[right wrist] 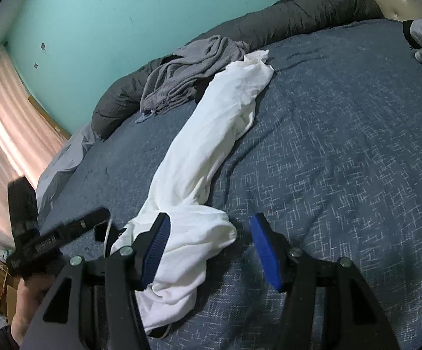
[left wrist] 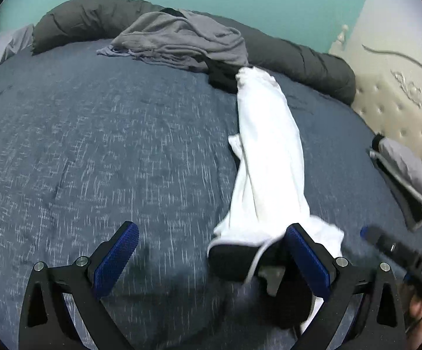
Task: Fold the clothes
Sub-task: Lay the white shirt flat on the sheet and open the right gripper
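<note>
both grippers, left (left wrist: 211, 258) and right (right wrist: 209, 248), hover with jaws apart at the near end of the white garment (right wrist: 211, 134) strung along the bed (right wrist: 342, 175), likely to spread it.

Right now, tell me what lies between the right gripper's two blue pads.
The near end of the white garment bunches between the open right gripper, against its left pad, with bare blue bedspread beside the other pad. The right wrist view shows it.

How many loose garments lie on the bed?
3: a white garment stretched lengthwise mid-bed, a crumpled grey garment by the dark rolled duvet, a black garment between them. More may be hidden.
</note>
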Motion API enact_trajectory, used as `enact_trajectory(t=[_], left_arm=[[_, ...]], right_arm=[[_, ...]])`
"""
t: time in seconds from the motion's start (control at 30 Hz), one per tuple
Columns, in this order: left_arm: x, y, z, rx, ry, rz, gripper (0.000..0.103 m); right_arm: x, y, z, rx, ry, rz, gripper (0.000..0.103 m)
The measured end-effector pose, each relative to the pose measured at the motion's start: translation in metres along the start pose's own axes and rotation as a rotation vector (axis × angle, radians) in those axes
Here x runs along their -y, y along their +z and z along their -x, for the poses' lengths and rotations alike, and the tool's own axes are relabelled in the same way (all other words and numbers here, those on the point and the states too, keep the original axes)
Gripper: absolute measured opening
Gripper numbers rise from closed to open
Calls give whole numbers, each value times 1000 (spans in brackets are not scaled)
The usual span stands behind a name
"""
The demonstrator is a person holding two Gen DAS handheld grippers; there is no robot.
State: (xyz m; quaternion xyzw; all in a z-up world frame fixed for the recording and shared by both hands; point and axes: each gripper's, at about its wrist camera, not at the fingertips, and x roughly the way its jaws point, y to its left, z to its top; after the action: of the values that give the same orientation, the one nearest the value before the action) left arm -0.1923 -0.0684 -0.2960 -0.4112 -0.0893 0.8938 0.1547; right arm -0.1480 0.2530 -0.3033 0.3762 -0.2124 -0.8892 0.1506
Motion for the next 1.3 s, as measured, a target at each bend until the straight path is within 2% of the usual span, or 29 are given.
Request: enact_trajectory(t=[0.1, 0.23, 0.33, 0.6, 0.7, 0.77, 0.87, 0.93, 1.1, 1.3], left_arm=[[-7, 9, -4, 17, 8, 39, 102], [-14, 13, -17, -7, 27, 66, 102], [-17, 11, -13, -21, 5, 82, 102], [-23, -18, 15, -78, 5, 20, 102], [-23, -32, 27, -100, -17, 1, 102], [-22, -41, 34, -112, -30, -18, 100], [-19, -52, 33, -144, -41, -42, 92], [-18, -57, 28, -173, -54, -41, 82], [-10, -64, 24, -204, -89, -48, 81], [-13, -67, 19, -212, -87, -47, 78]], right_arm=[[0, -1, -5, -21, 3, 3, 59], [1, -3, -10, -43, 10, -2, 59], [6, -1, -7, -36, 4, -12, 59], [13, 2, 3, -17, -14, -37, 59], [13, 1, 7, -10, -15, -50, 59], [12, 1, 8, -7, -16, -56, 59], [8, -1, 7, -8, -19, -47, 59], [6, -1, 6, -9, -19, -44, 59], [6, -1, -2, -23, -15, -44, 59], [6, 1, -6, -28, -6, -49, 59]])
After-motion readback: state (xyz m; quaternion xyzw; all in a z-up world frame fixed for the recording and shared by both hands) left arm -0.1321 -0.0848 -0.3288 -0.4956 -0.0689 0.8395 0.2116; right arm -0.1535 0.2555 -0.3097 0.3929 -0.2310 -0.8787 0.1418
